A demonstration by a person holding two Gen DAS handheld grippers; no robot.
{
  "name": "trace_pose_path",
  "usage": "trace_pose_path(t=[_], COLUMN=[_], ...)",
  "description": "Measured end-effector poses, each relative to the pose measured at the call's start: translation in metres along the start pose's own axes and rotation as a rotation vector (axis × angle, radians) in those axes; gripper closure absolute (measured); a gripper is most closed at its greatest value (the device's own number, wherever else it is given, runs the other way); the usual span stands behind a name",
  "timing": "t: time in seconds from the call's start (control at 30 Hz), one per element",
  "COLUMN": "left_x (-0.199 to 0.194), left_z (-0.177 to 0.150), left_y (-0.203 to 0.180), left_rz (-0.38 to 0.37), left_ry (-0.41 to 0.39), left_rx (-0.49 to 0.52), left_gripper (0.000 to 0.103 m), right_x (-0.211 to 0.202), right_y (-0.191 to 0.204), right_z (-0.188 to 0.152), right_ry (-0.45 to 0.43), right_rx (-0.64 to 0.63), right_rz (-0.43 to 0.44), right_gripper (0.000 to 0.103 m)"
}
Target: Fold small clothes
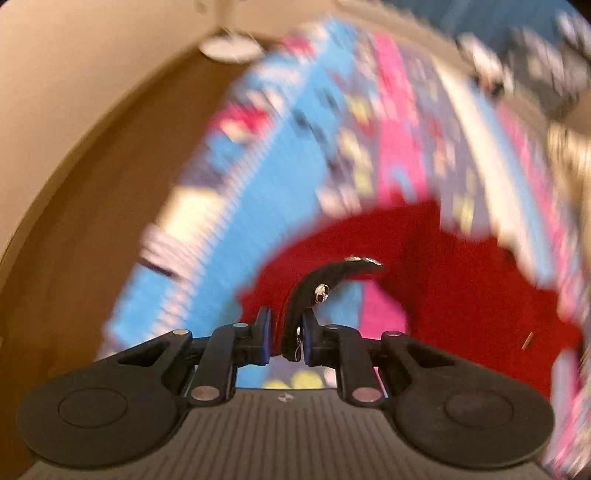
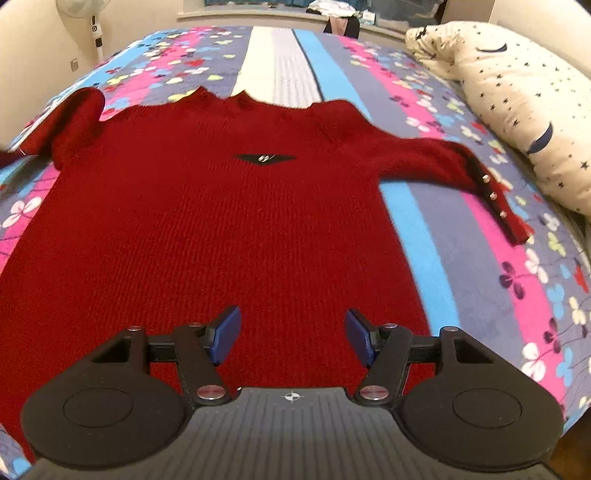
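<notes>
A red knitted sweater [image 2: 221, 229] lies flat, front up, on a striped flowered bedspread [image 2: 461, 240]; a black patch with a silver button [image 2: 263, 158] sits on its chest. Its right sleeve [image 2: 443, 162] stretches out sideways, and its left sleeve [image 2: 74, 118] is bunched up at the bed's edge. My right gripper [image 2: 291, 336] hovers open over the sweater's lower body with nothing between its pads. In the blurred left wrist view, my left gripper [image 1: 286, 334] is shut on a fold of the red sweater [image 1: 443, 288], and a black strip with a silver button [image 1: 317, 284] curves up from the jaws.
A cream pillow with dark stars [image 2: 517, 110] lies along the bed's right side. A standing fan [image 2: 96, 33] is at the back left, its white base [image 1: 229, 48] on the brown floor [image 1: 110, 184] beside the bed. A cluttered ledge runs behind the bed.
</notes>
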State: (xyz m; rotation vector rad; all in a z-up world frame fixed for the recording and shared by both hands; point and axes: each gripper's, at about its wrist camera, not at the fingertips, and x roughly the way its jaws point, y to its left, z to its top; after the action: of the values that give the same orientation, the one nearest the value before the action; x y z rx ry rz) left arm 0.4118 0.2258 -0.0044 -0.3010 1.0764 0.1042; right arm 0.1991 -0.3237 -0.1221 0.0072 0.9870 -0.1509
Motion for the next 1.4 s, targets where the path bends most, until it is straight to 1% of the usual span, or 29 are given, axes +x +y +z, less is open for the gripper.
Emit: trace_pose_path(t=[0.03, 0.1, 0.13, 0.2, 0.23, 0.27, 0.3, 0.33, 0.37, 0.4, 0.43, 0.5, 0.57, 0.67, 0.73, 0.77, 0.87, 0.97, 1.0, 1.07, 1.17, 1.2, 1.4], left_x=[-0.02, -0.043, -0.048, -0.042, -0.037, -0.029, -0.017, -0.003, 0.01, 0.021, 0.031, 0.042, 0.057, 0.071, 0.08, 0.086, 0.096, 0.1, 0.105, 0.115, 0.127, 0.129, 0.134], left_z=[0.013, 0.032, 0.039, 0.05, 0.051, 0.053, 0.054, 0.05, 0.045, 0.034, 0.019, -0.009, -0.036, -0.078, -0.099, -0.108, -0.113, -0.11, -0.108, -0.105, -0.102, -0.101, -0.101], left_y=[0.022, 0.051, 0.066, 0.098, 0.11, 0.12, 0.133, 0.143, 0.15, 0.155, 0.157, 0.149, 0.131, 0.11, 0.095, 0.088, 0.069, 0.06, 0.057, 0.054, 0.056, 0.055, 0.054], left_rz=[-0.002, 0.025, 0.043, 0.067, 0.096, 0.15, 0.194, 0.209, 0.194, 0.162, 0.121, 0.078, 0.039, -0.023, -0.033, -0.023, 0.03, 0.04, 0.041, 0.055, 0.083, 0.087, 0.077], left_ry=[-0.033, -0.083, -0.106, -0.113, -0.137, -0.161, -0.165, -0.139, -0.104, -0.074, -0.055, -0.034, 0.012, 0.055, 0.068, 0.062, 0.002, -0.068, -0.085, -0.087, -0.082, -0.094, -0.113], left_rx=[-0.053, -0.126, -0.167, -0.286, -0.329, -0.363, -0.394, -0.419, -0.449, -0.48, -0.501, -0.489, -0.451, -0.435, -0.417, -0.409, -0.4, -0.409, -0.417, -0.429, -0.429, -0.42, -0.386], left_gripper=[0.085, 0.085, 0.085, 0.088, 0.088, 0.084, 0.066, 0.054, 0.035, 0.025, 0.022, 0.019, 0.019, 0.019, 0.019, 0.019, 0.019, 0.019, 0.016, 0.012, 0.011, 0.008, 0.0], right_x=[0.001, 0.001, 0.001, -0.002, -0.004, -0.006, -0.008, -0.009, -0.01, -0.011, -0.011, -0.009, -0.005, -0.003, -0.004, -0.004, -0.008, -0.01, -0.009, -0.007, -0.005, -0.005, -0.004], right_y=[0.004, 0.012, 0.016, 0.024, 0.027, 0.029, 0.029, 0.03, 0.03, 0.029, 0.029, 0.03, 0.032, 0.041, 0.049, 0.053, 0.062, 0.064, 0.064, 0.062, 0.061, 0.062, 0.067], right_z=[-0.001, -0.004, -0.006, -0.01, -0.012, -0.013, -0.015, -0.016, -0.017, -0.018, -0.018, -0.018, -0.018, -0.017, -0.017, -0.017, -0.02, -0.024, -0.025, -0.028, -0.029, -0.028, -0.024], right_ry=[0.005, 0.015, 0.018, 0.021, 0.025, 0.031, 0.037, 0.046, 0.053, 0.062, 0.068, 0.081, 0.096, 0.099, 0.091, 0.088, 0.075, 0.079, 0.09, 0.116, 0.137, 0.141, 0.141], right_rx=[0.002, -0.006, -0.017, -0.043, -0.056, -0.065, -0.067, -0.066, -0.063, -0.058, -0.054, -0.052, -0.056, -0.071, -0.093, -0.108, -0.147, -0.158, -0.154, -0.151, -0.16, -0.165, -0.184], right_rz=[0.005, 0.019, 0.025, 0.028, 0.028, 0.03, 0.028, 0.025, 0.023, 0.016, 0.011, 0.002, -0.001, 0.013, 0.031, 0.036, 0.034, 0.027, 0.025, 0.015, -0.008, -0.013, -0.041], right_gripper=[0.039, 0.039, 0.039, 0.039, 0.039, 0.039, 0.039, 0.039, 0.039, 0.039, 0.039, 0.039, 0.039, 0.039, 0.039, 0.039, 0.039, 0.039, 0.039, 0.039, 0.039, 0.039, 0.039])
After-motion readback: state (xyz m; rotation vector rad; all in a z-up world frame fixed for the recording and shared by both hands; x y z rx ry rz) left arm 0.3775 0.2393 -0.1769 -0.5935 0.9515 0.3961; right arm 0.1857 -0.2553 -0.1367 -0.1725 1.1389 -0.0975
